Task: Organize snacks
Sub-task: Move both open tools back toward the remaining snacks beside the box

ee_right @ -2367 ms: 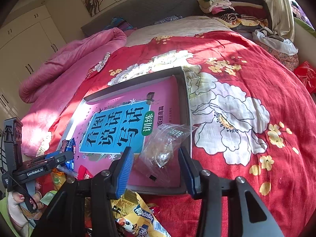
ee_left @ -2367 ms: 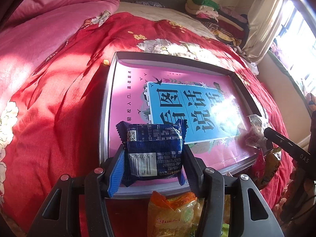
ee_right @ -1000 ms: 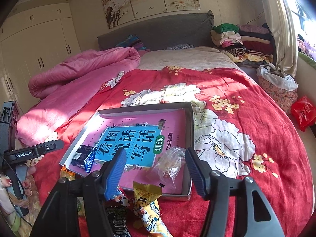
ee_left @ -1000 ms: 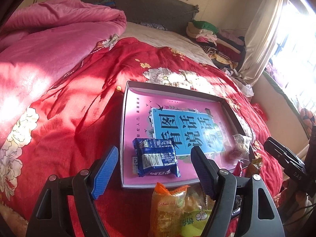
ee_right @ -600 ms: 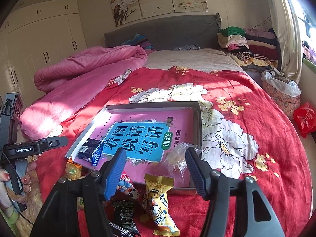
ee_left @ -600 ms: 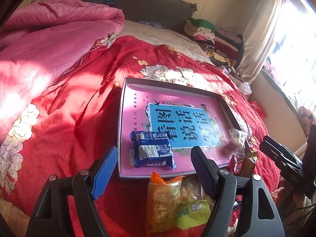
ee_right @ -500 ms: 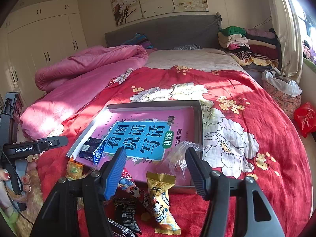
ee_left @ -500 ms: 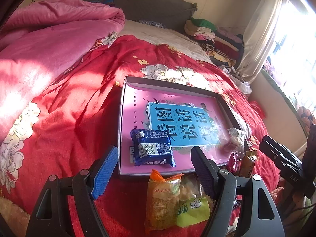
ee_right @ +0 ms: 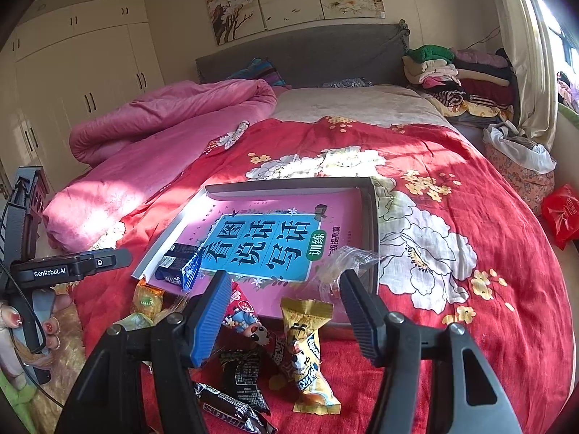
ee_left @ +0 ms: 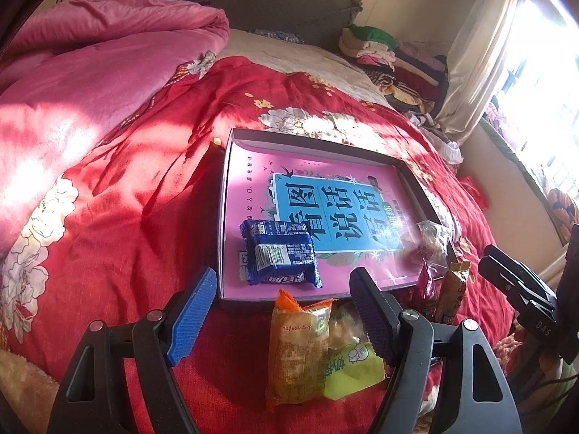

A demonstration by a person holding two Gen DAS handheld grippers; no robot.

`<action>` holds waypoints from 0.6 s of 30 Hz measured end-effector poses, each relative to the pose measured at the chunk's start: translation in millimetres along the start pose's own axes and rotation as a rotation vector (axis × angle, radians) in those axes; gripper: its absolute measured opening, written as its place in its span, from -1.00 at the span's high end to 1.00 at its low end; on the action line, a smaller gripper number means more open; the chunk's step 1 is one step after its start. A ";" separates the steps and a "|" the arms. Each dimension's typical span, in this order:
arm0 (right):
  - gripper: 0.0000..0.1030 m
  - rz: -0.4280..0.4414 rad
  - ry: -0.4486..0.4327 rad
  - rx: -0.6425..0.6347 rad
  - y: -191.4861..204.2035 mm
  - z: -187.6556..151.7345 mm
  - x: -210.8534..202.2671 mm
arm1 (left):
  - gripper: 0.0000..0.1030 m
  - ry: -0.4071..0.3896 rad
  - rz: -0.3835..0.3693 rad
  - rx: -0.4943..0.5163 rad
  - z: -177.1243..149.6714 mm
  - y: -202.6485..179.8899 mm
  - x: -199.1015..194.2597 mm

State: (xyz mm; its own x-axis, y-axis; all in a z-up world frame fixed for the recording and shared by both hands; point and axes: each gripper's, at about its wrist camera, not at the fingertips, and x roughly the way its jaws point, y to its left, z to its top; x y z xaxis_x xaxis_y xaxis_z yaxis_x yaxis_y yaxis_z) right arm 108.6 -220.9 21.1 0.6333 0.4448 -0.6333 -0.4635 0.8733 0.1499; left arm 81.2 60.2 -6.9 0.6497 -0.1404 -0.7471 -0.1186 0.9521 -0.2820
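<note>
A grey tray (ee_left: 311, 143) (ee_right: 289, 183) with a pink and blue book as its floor lies on the red bedspread. A blue snack pack (ee_left: 280, 253) (ee_right: 177, 266) lies at its near left corner, a clear bag (ee_left: 432, 244) (ee_right: 342, 266) at its near right corner. My left gripper (ee_left: 284, 302) is open and empty, above an orange pack (ee_left: 296, 347) and a green pack (ee_left: 353, 367) in front of the tray. My right gripper (ee_right: 286, 311) is open and empty, above a yellow candy pack (ee_right: 307, 347), a red pack (ee_right: 240, 311) and black packs (ee_right: 240, 372).
A pink quilt (ee_left: 83, 83) (ee_right: 173, 123) is bunched at the left of the bed. Folded clothes (ee_right: 459, 72) are stacked at the far right by the headboard. A red bag (ee_right: 561, 213) lies off the bed's right side.
The left gripper let go of the blue pack in the tray, opened and drew back. The right gripper drew back and up from the clear bag. Both now hang over the loose snacks.
</note>
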 end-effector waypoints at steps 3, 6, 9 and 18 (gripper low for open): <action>-0.21 0.005 0.003 -0.007 2.6 -1.1 -1.7 | -0.50 0.009 0.003 0.003 -2.8 -0.1 -2.2; -0.21 0.010 0.007 -0.009 4.6 -3.2 -3.0 | -0.50 0.017 0.005 0.001 -6.0 0.5 -3.5; -0.21 0.012 0.009 -0.014 6.6 -4.2 -3.9 | -0.50 0.025 0.007 -0.002 -7.9 1.1 -4.1; -0.21 0.015 0.014 -0.019 9.2 -6.0 -6.5 | -0.50 0.047 0.012 0.016 -14.0 -1.3 -4.9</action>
State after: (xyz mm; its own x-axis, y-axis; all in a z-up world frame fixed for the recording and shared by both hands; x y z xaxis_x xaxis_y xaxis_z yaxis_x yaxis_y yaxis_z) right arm 96.5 -216.9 22.0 0.6175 0.4545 -0.6420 -0.4845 0.8628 0.1447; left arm 67.6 55.9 -11.3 0.6121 -0.1417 -0.7780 -0.1139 0.9577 -0.2641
